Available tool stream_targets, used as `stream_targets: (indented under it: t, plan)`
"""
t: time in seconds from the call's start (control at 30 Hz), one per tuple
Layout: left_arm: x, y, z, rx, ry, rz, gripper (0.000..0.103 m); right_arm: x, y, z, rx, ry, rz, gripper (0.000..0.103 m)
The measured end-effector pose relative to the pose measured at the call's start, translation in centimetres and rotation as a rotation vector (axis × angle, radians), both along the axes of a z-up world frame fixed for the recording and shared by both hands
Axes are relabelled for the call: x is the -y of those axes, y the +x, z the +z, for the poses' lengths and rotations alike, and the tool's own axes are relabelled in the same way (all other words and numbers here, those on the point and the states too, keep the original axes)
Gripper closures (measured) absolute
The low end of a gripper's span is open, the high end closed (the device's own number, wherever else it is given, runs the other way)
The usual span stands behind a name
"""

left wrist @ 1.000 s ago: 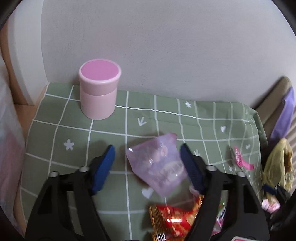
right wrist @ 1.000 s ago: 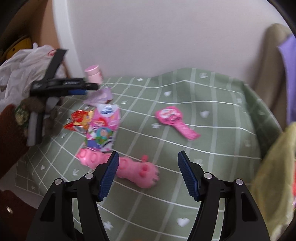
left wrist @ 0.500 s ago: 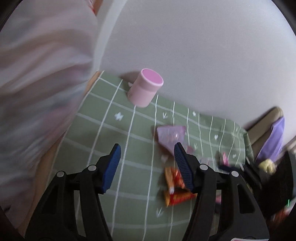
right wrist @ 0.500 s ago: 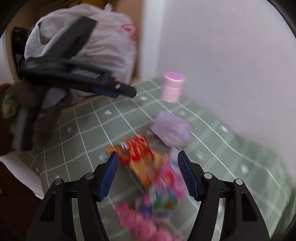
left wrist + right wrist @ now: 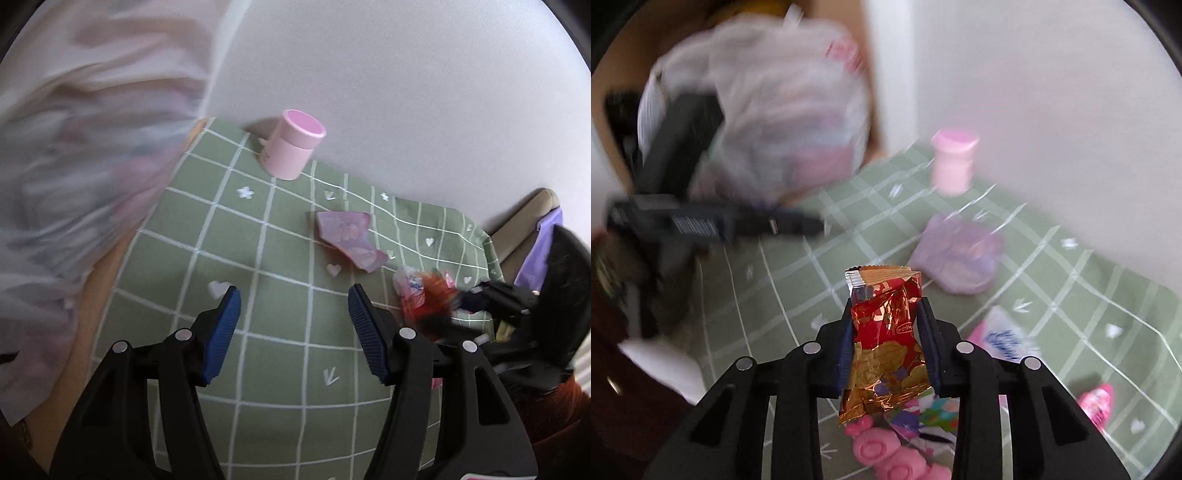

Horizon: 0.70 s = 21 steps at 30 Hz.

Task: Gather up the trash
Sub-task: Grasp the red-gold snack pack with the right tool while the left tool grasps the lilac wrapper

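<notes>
My right gripper [image 5: 886,343] is shut on a red and gold snack wrapper [image 5: 884,343] and holds it above the green checked cloth [image 5: 783,280]. It shows blurred at the right of the left wrist view [image 5: 424,299]. A purple wrapper [image 5: 956,258] lies on the cloth further in, also in the left wrist view [image 5: 349,238]. A pink and white wrapper [image 5: 1004,338] lies to the right. My left gripper [image 5: 293,328] is open and empty above the cloth, short of the purple wrapper. A white plastic bag [image 5: 783,122] sits at the upper left, blurred.
A pink lidded cylinder [image 5: 293,146] stands at the cloth's far edge by the white wall. A pink paw-shaped toy [image 5: 886,454] and a pink hand mirror [image 5: 1097,404] lie near my right gripper. The white bag [image 5: 81,147] fills the left of the left wrist view.
My right gripper swung left and closed on the red and gold wrapper, lifting it off the cloth. My left gripper pulled back from the purple wrapper toward the white bag.
</notes>
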State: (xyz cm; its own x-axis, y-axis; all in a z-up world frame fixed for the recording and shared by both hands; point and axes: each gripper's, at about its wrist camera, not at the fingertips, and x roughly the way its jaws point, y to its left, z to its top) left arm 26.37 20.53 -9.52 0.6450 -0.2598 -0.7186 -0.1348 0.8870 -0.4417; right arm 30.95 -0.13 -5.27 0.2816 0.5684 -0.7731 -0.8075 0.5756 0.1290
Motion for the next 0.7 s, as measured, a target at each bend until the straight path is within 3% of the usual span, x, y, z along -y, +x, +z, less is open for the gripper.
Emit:
stream_targets:
  t: [0.1,0.17,0.27,0.37,0.53,0.7]
  plan:
    - [1.6,1.7,0.2,0.021,0.007,-0.076,0.046,3.7,0.2,1.9,-0.012,0.099,-0.138,0.072]
    - [3.2,3.3,0.5,0.047,0.061,-0.144,0.046,6.5,0.4,2.5,-0.026,0.142,-0.241,0.072]
    - [5.3,6.2,0.5,0.098,0.164,-0.210,0.045,10.4,-0.4,2.5,-0.032,0.128,-0.354,0.072]
    - [6.1,8.4,-0.6,0.040,0.240,-0.193,0.039,13.0,-1.1,2.0,-0.030,0.093,-0.433,0.072]
    - [6.3,9.0,-1.7,-0.044,0.188,-0.103,0.039,15.9,-2.7,1.0,-0.006,0.062,-0.525,0.072]
    - [7.2,8.4,-2.4,-0.088,0.131,-0.044,0.050,17.5,-3.8,-0.3,-0.025,0.054,-0.577,0.072]
